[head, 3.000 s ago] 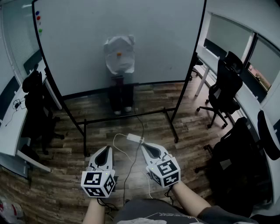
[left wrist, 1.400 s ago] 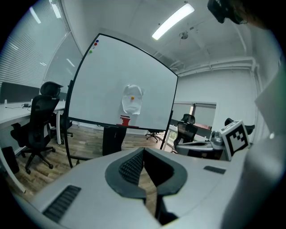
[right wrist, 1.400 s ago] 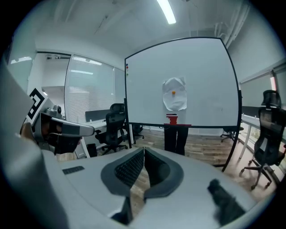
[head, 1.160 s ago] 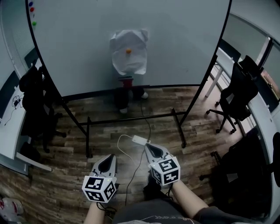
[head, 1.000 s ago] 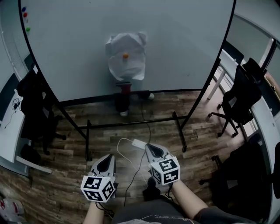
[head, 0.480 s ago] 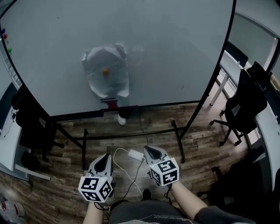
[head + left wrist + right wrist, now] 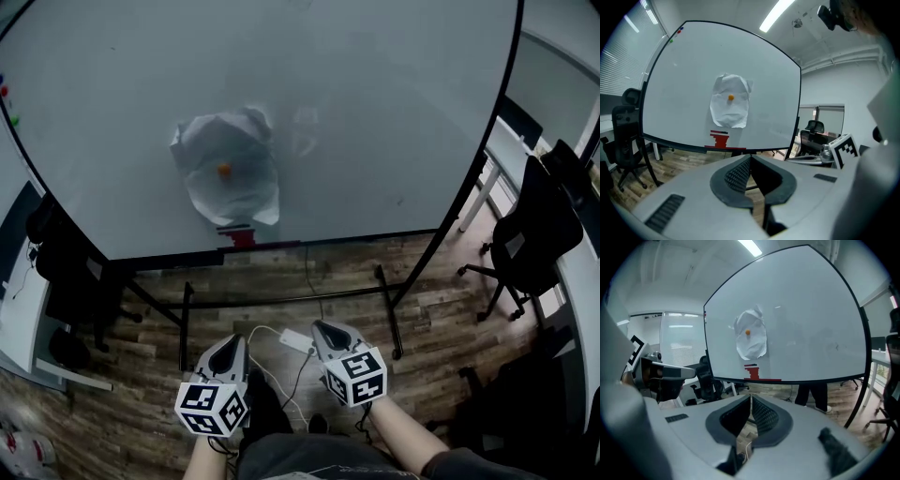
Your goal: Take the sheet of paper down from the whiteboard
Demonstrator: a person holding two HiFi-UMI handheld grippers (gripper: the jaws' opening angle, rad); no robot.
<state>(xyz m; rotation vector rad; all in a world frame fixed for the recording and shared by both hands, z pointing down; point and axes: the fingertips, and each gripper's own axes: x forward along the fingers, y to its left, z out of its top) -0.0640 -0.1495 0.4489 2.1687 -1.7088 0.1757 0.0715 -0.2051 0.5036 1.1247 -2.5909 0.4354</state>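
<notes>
A crumpled white sheet of paper (image 7: 228,178) hangs on the whiteboard (image 7: 375,112), pinned by a small orange magnet (image 7: 224,170). The left gripper view shows the paper (image 7: 730,101) ahead on the board; the right gripper view shows the paper (image 7: 751,335) left of centre. My left gripper (image 7: 232,343) and right gripper (image 7: 324,330) are held low in front of me, well short of the board, both shut with nothing between the jaws. The left gripper (image 7: 750,159) and right gripper (image 7: 750,399) have their pads meeting.
A red object (image 7: 241,234) sits on the board's ledge under the paper. The board's black stand (image 7: 281,300) crosses the wooden floor. A white power adapter with cable (image 7: 294,339) lies on the floor. Black office chairs (image 7: 534,234) and desks stand to the right and left.
The whiteboard and paper have grown larger and shifted left in the head view as I came closer. Both grippers stay shut and low.
</notes>
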